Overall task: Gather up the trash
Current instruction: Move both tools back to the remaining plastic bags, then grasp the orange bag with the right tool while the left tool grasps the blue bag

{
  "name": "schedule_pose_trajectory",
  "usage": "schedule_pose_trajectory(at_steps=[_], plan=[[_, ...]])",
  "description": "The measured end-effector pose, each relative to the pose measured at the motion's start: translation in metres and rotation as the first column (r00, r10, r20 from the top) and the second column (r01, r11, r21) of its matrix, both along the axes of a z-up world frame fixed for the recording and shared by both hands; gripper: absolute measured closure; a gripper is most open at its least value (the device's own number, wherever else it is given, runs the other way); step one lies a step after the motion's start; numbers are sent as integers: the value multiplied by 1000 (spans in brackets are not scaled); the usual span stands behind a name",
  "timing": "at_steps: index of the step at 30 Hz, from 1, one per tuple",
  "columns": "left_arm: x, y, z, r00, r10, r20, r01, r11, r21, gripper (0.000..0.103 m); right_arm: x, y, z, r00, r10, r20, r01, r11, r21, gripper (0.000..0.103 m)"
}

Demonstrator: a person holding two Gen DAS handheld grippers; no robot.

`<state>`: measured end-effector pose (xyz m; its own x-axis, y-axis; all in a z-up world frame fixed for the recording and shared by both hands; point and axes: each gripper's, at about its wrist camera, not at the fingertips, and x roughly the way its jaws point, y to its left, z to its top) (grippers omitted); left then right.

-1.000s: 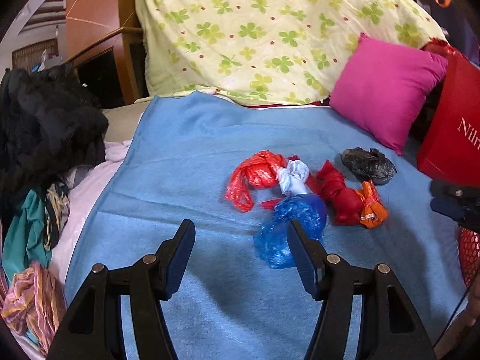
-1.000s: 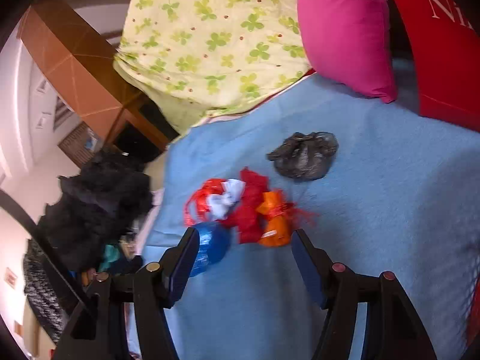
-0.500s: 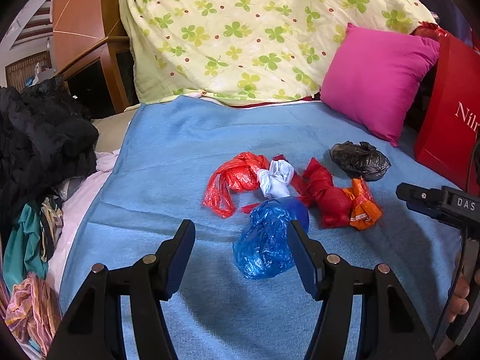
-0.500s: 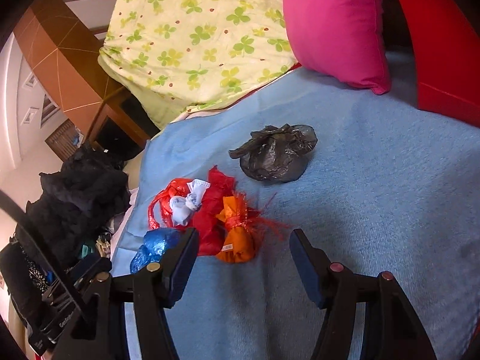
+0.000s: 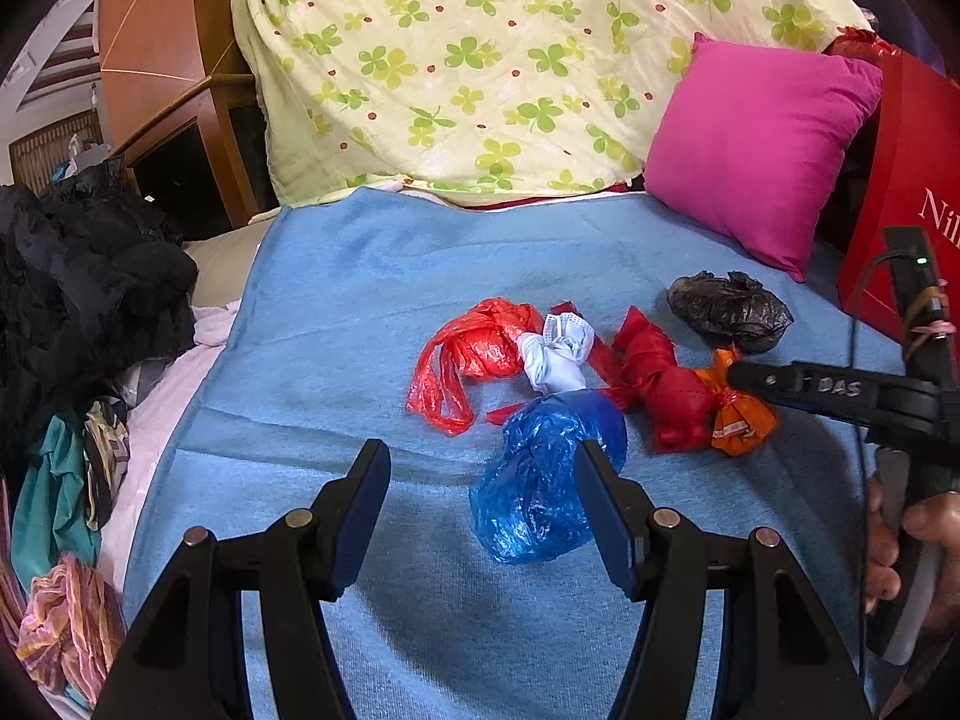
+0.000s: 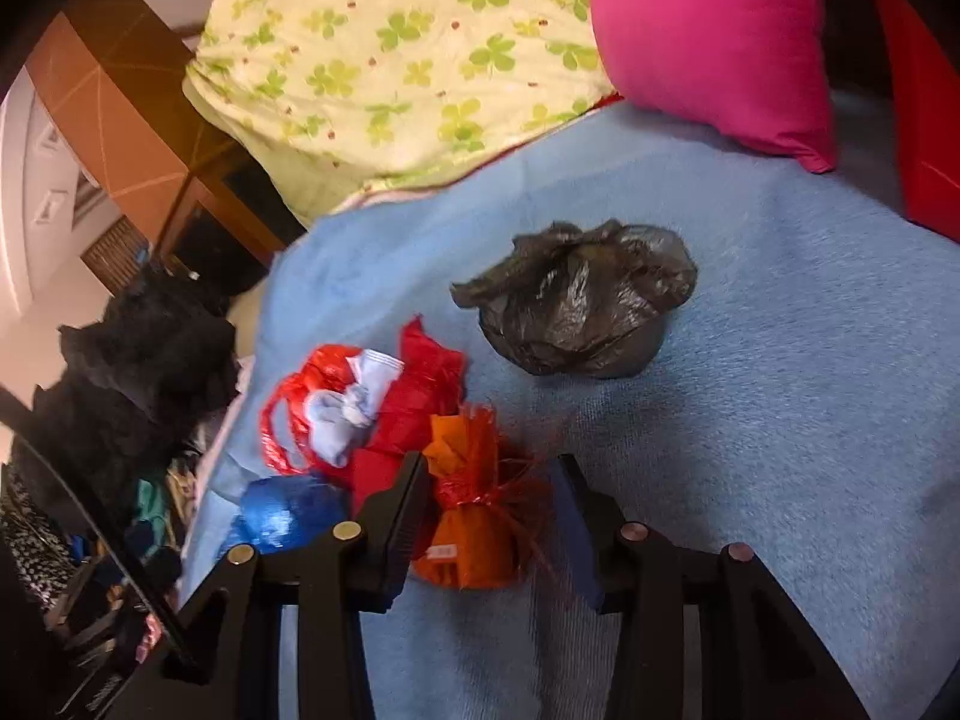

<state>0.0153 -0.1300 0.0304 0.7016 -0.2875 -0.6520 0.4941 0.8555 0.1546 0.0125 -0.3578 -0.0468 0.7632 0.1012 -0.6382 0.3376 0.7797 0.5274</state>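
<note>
- Since a second ago my right tongs (image 6: 489, 531) have come down toward the trash pile and the jaws have just been closing; the orange bundle (image 6: 474, 516) that lay ahead of them now sits between them. My left tongs (image 5: 483, 498) have barely shifted.
- Left wrist view: my left tongs hang about half open above the blue blanket (image 5: 336, 312), holding nothing. The blue bag (image 5: 540, 480) lies just ahead, partly behind the right-hand finger; I cannot tell whether it touches.
- Same view: beyond it lie the red bag (image 5: 480, 348), a white wad (image 5: 558, 354), a dark red bundle (image 5: 660, 384), the orange bundle (image 5: 741, 420) and, farther back, the black bag (image 5: 729, 309), apart from the rest.
- Same view: my right tongs (image 5: 735, 375) reach in from the right with their tip over the orange bundle, my hand (image 5: 918, 546) on the grip. A pink pillow (image 5: 762, 144) and a red carrier (image 5: 912, 192) stand behind.
- Right wrist view: my right tongs are narrowed around the orange bundle. The left finger looks to be against it; a gap shows at the right one, so it is not gripped.
- Same view: the black bag (image 6: 582, 300) lies ahead on the blanket (image 6: 810, 360), the blue bag (image 6: 282, 513) to the left.
</note>
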Motion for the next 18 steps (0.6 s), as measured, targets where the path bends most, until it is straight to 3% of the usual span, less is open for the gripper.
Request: schedule_pose_trajectory(at_steps=[7,13,18], plan=[[1,-4,-1,1000,-3,1,3,1000,8,39,13,4,-5,999,16,-38,-17,999,-31,57],[1,-9,-3,1000,-7,4,6,1000,19,39,12,7,-3,999,34,-39,-35,999,-27,71],[2,-11,-5,1000,-9,-3,9,1000,23,39,6,8,1,998,48,-30,-49,999,-21,76]])
